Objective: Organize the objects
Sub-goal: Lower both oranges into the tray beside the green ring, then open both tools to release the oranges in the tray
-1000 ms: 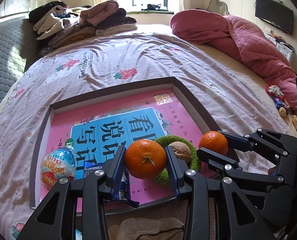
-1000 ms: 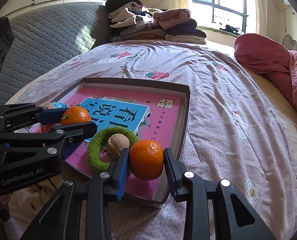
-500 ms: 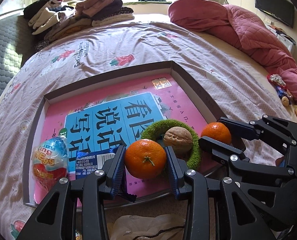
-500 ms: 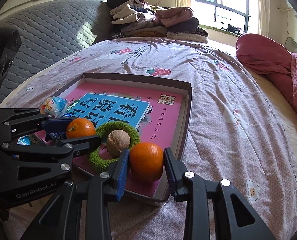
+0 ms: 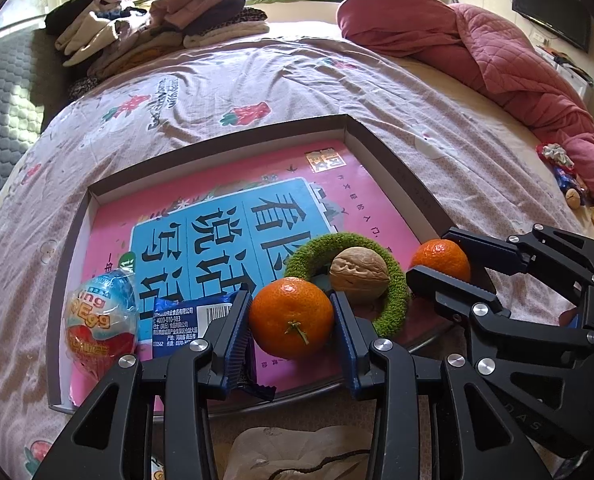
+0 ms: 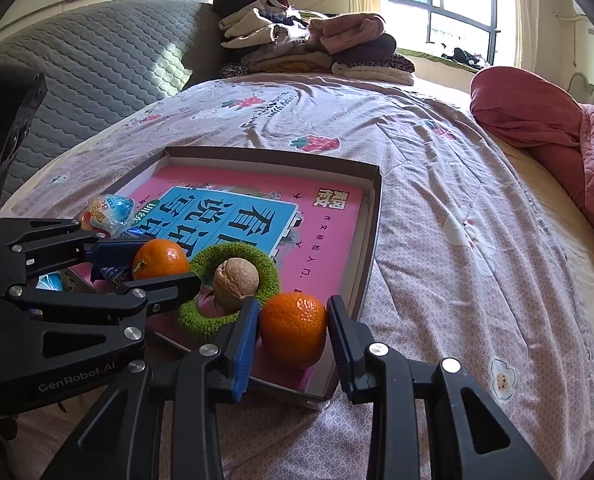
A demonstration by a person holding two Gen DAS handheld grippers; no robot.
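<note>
A shallow box (image 5: 401,168) with a pink book inside lies on the bed. My left gripper (image 5: 291,320) is shut on an orange tangerine (image 5: 291,317) over the box's near edge. My right gripper (image 6: 293,330) is shut on a second tangerine (image 6: 293,330) at the box's near right corner; that fruit also shows in the left wrist view (image 5: 441,259). A walnut (image 5: 359,274) sits in a green fuzzy ring (image 5: 393,308) between the two. A wrapped toy egg (image 5: 101,316) and a blue snack packet (image 5: 189,320) lie at the box's near left.
Folded clothes (image 5: 157,28) are stacked at the far end of the bed. A red quilt (image 5: 497,64) lies along the right side. Small loose items (image 5: 569,184) lie by it. A grey padded headboard (image 6: 97,68) stands on the left.
Both grippers have moved forward and lower over the box, each still holding its tangerine. The box and its contents look nearer now.
</note>
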